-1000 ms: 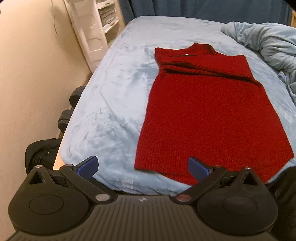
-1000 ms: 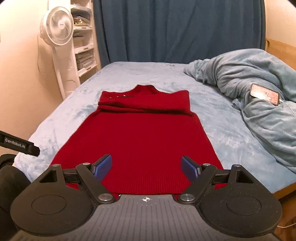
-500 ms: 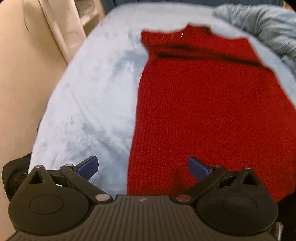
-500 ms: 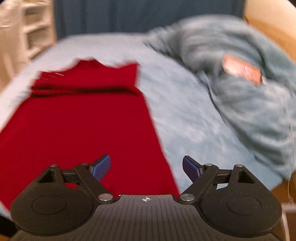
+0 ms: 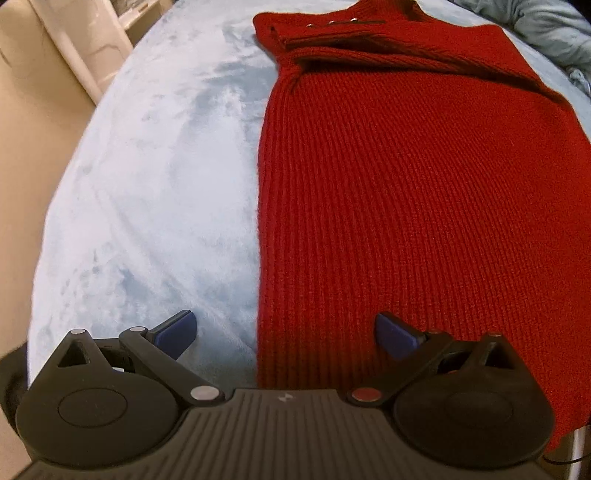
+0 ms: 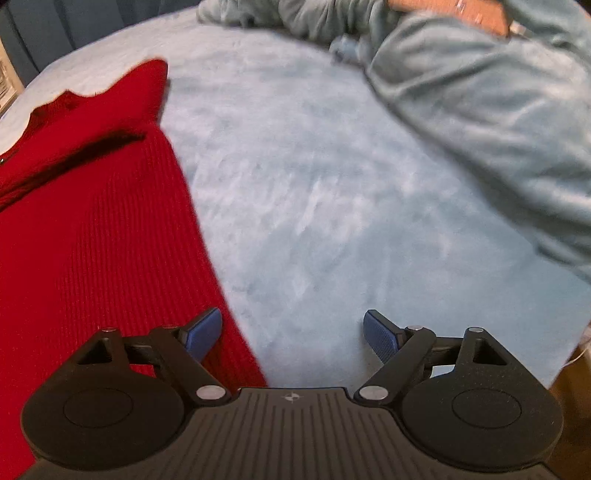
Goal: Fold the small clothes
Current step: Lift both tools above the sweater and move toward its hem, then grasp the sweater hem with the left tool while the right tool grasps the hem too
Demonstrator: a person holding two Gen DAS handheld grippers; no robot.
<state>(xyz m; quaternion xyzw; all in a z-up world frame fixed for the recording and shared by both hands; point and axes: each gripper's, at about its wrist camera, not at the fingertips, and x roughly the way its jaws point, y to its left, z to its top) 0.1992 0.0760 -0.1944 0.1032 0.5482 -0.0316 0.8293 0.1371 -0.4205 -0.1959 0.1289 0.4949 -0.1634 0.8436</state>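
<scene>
A red knitted dress (image 5: pixel 406 192) lies flat on the light blue bed cover (image 5: pixel 155 192), its neck end far away and its hem nearest me. My left gripper (image 5: pixel 284 334) hovers open over the dress's lower left corner, the left side edge running between its blue pads with nothing gripped. In the right wrist view the same red dress (image 6: pixel 96 240) fills the left side. My right gripper (image 6: pixel 293 334) stands open over the dress's right side edge near the hem, its left pad above the knit and its right pad above the bare bed cover (image 6: pixel 314 184).
A crumpled grey-blue blanket (image 6: pixel 480 110) is heaped at the far right of the bed, with an orange-backed phone (image 6: pixel 480 14) on it. A white shelf unit (image 5: pixel 81 48) stands by the beige wall left of the bed. The bed's near edge runs just under both grippers.
Both grippers have dropped closer to the bed and tipped downward. The left has slid over the dress's left edge, the right has swung right over its right edge. Both have stayed open.
</scene>
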